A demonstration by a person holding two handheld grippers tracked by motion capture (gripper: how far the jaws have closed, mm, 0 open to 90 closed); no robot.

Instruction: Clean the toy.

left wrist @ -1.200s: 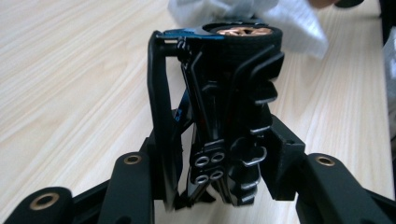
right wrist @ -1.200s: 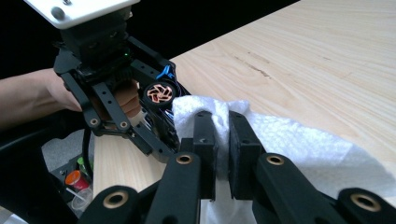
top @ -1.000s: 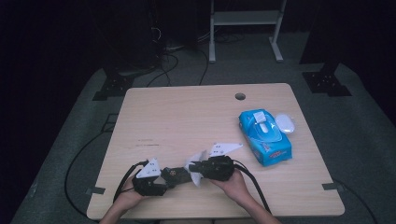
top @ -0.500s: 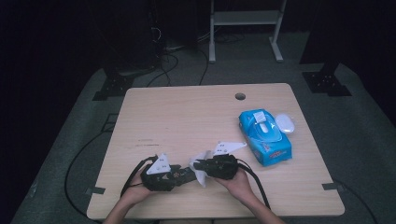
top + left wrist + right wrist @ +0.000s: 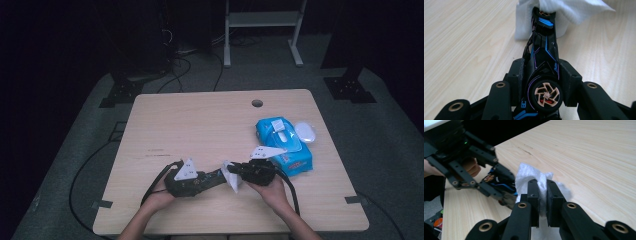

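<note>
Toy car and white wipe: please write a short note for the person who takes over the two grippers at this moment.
Left gripper: shut on the black toy car, its jaws have just been closing; the car's nose points at the wipe.
Right gripper: shut on the white wipe, held against the car's front end.
Both are low over the near edge of the table. The blue wipe pack lies at the right, a white mouse beside it.
Done: car and wipe picked up, brought together.
Left: probably wiping the car, then setting both down.
</note>
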